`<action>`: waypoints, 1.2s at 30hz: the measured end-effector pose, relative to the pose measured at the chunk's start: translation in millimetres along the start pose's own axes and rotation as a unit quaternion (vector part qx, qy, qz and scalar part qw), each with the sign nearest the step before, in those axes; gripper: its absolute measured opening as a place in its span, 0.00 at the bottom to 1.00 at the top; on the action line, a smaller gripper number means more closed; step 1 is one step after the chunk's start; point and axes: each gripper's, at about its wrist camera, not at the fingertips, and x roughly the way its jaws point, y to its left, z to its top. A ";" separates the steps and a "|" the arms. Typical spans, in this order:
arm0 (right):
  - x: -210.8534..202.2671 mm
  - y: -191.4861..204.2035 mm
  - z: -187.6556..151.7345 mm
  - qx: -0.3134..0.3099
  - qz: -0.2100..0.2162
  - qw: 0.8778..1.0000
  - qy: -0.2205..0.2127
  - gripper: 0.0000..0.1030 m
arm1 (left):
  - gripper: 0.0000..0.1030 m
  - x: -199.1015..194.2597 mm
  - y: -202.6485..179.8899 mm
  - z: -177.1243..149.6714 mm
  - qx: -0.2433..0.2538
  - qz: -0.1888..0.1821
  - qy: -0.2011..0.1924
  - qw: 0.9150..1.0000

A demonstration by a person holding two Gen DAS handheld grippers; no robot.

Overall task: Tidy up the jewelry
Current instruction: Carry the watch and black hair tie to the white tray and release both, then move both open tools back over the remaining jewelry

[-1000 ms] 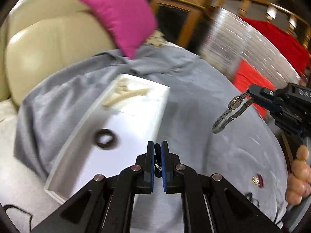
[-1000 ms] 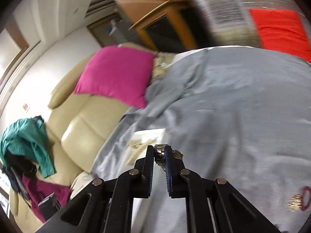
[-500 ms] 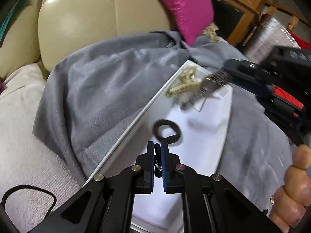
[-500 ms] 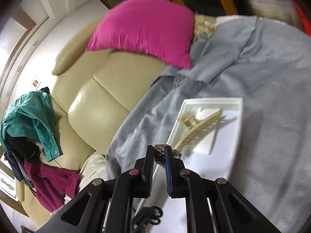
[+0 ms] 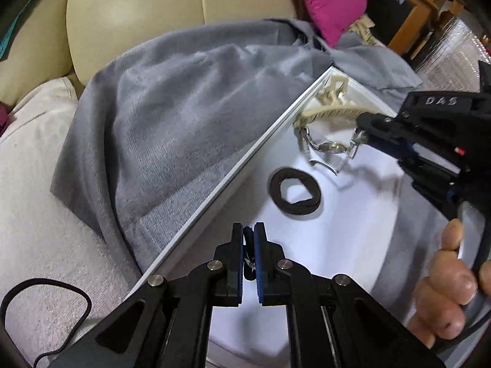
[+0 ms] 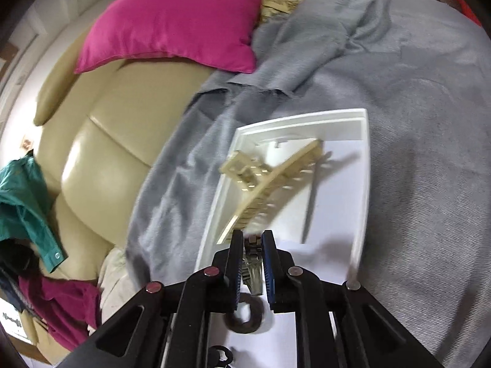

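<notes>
A white tray (image 5: pixel 233 171) lies on a grey cloth (image 5: pixel 172 116); it also shows in the right wrist view (image 6: pixel 362 184). My right gripper (image 5: pixel 360 136) is shut on a silver metal watch (image 5: pixel 328 147) and holds it just over the tray's far end, next to a cream hair claw clip (image 5: pixel 331 109). In the right wrist view the watch band (image 6: pixel 252 263) sits between the jaws of my right gripper (image 6: pixel 252 245), with the clip (image 6: pixel 270 184) beyond. My left gripper (image 5: pixel 248 239) is shut on a small dark piece (image 5: pixel 248 254) above the tray's near end. A black hair tie (image 5: pixel 295 190) lies mid-tray.
A beige leather sofa (image 5: pixel 159 12) with a magenta cushion (image 6: pixel 175 21) stands behind the cloth. Green and magenta clothes (image 6: pixel 21 190) hang off the sofa at the left. A black cable (image 5: pixel 46 306) lies on the pale cushion. A wooden chair (image 5: pixel 423 3) is at back right.
Both grippers have moved in over the tray. The right gripper has carried the watch from the right side down to the tray's far end beside the clip. Both stay shut.
</notes>
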 end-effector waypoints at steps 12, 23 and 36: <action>-80.8 -22.4 -2.9 -0.010 0.012 0.997 -0.073 0.64 | 0.41 -15.7 -17.0 -2.7 0.033 0.031 -0.043 0.998; -269.6 -176.1 -73.4 0.070 -0.062 0.981 -0.169 0.64 | 0.62 -80.3 -81.0 -35.2 0.154 0.011 -0.192 0.969; -322.2 -306.2 -156.9 0.194 -0.044 0.969 -0.149 0.58 | 0.65 -90.5 -211.0 -137.0 0.364 -0.149 -0.121 0.911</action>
